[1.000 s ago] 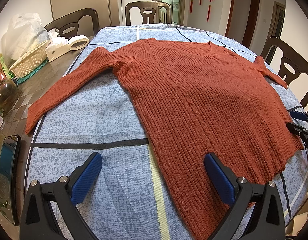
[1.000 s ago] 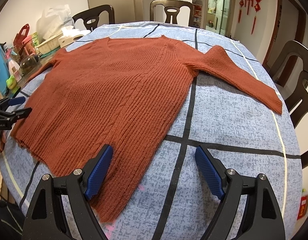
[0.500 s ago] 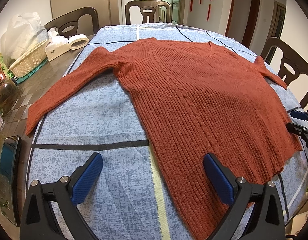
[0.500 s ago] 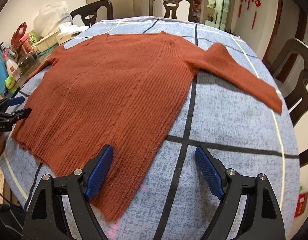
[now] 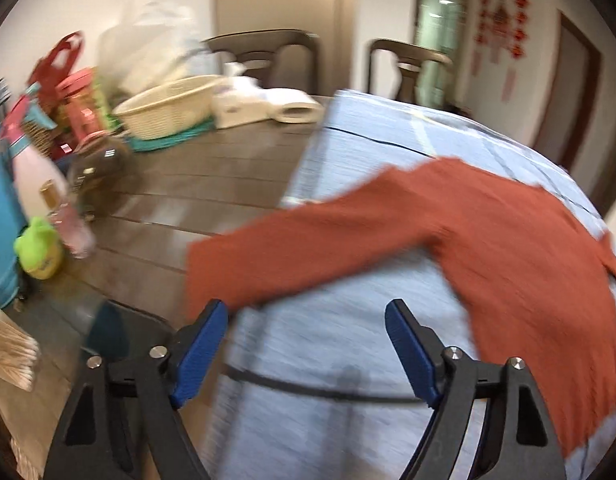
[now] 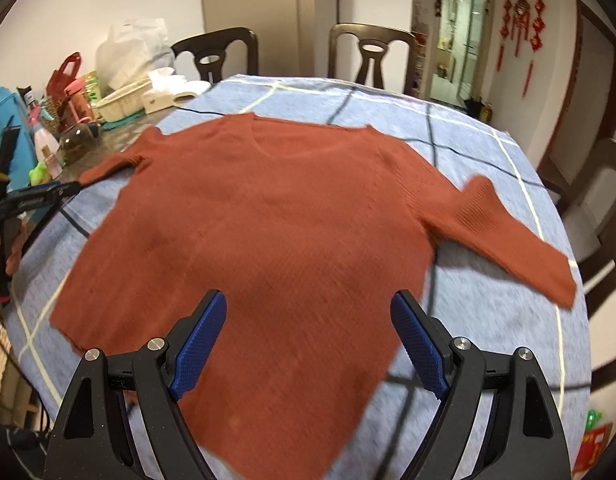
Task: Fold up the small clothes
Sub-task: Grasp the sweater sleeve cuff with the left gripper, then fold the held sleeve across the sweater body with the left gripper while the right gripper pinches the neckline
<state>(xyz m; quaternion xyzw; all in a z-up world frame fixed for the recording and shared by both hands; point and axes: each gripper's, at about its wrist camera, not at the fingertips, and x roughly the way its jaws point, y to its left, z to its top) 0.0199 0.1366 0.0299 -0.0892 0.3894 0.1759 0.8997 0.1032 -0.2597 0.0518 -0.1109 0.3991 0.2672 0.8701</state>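
A rust-red knit sweater [image 6: 275,216] lies flat, front up, on a blue patterned tablecloth [image 6: 488,312]. Its right sleeve [image 6: 516,236] stretches to the right. Its left sleeve [image 5: 308,248] reaches toward the cloth's left edge. My left gripper [image 5: 308,324] is open and empty, just in front of that sleeve's cuff; it also shows at the left edge of the right wrist view [image 6: 47,194]. My right gripper [image 6: 308,320] is open and empty above the sweater's lower hem. The left wrist view is blurred.
The bare wooden table [image 5: 195,184] left of the cloth holds a cream basket [image 5: 167,108], a tissue box [image 5: 243,104], a tape roll [image 5: 295,110], bottles [image 5: 67,216] and bags. Dark chairs [image 6: 372,56] stand around the table.
My left gripper has swung left from the hem to the left sleeve's cuff. My right gripper has moved left, over the middle of the hem. The sweater has not moved.
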